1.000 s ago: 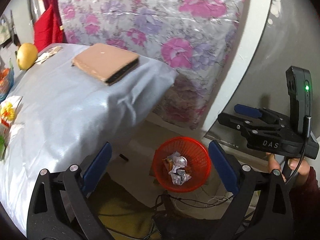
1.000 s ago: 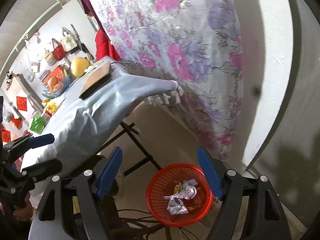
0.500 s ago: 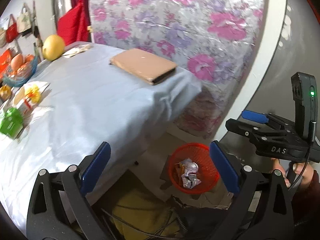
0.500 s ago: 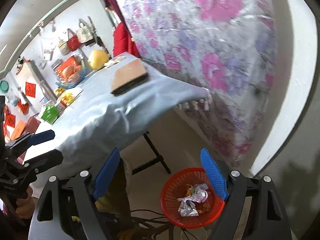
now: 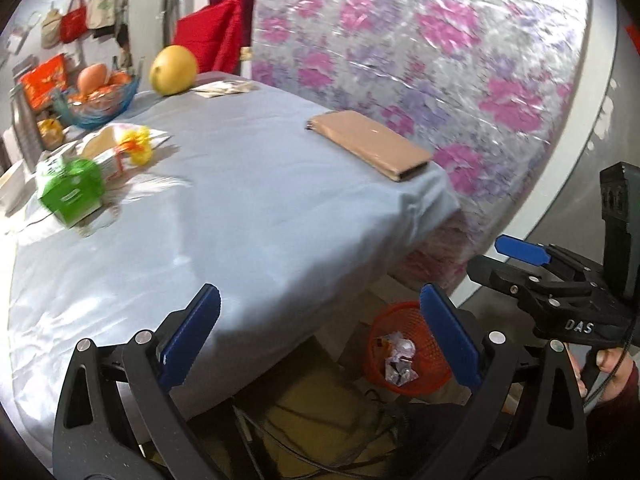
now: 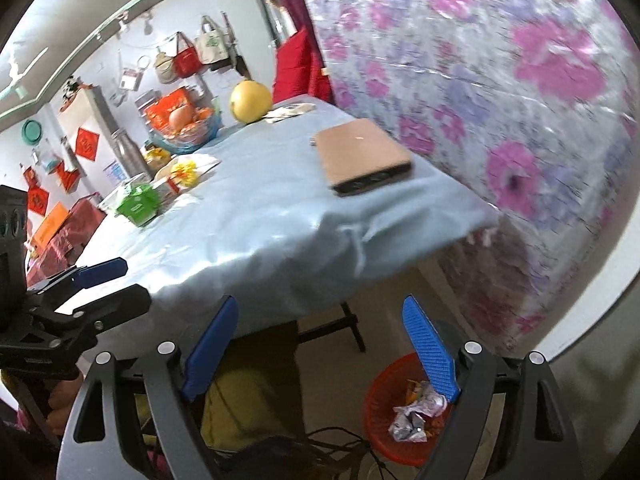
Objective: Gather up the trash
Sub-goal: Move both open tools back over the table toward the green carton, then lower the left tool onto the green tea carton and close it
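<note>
Both grippers point(image 5: 320, 336) point(image 6: 324, 348) empty; basket point(image 5: 430, 346) holds wrappers point(image 5: 400, 362).

Two wrist fisheyes, both pitched down over the near table edge.

My left wrist view looks forward along its own blue pads across the blue-clothed table point(image 5: 256, 208), from close above its edge, with the other gripper point(image 5: 520, 256) at its right margin. My right wrist view sits further right, facing the same way, and catches the left gripper point(image 6: 100, 280) at its left margin. Both share the tan flat case point(image 5: 370, 148) on the table, the floral sheet point(image 6: 500, 80) behind, and the red basket point(image 5: 376, 344) on the floor.
</note>
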`<act>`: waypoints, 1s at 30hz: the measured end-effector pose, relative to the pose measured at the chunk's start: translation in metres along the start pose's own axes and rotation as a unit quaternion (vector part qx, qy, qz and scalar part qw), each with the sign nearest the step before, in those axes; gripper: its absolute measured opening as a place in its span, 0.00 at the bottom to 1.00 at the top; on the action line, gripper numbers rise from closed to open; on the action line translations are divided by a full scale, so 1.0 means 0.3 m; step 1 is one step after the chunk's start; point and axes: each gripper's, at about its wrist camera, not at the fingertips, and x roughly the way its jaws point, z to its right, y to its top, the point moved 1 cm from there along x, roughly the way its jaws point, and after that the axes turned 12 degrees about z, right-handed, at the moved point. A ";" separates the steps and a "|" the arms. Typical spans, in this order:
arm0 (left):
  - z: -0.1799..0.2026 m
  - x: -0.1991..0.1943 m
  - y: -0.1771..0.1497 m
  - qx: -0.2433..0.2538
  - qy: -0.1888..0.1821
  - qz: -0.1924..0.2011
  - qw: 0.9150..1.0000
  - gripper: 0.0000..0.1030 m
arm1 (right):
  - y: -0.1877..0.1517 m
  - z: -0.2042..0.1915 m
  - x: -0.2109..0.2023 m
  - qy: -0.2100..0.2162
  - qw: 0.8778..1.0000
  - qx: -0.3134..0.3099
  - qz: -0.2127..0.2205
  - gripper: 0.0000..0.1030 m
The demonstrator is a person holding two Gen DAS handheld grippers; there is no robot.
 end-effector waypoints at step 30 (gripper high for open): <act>-0.618 0.011 -0.047 -0.128 0.122 -0.013 0.984 0.93 | 0.110 -0.525 0.504 0.098 0.992 -0.048 -0.069 0.86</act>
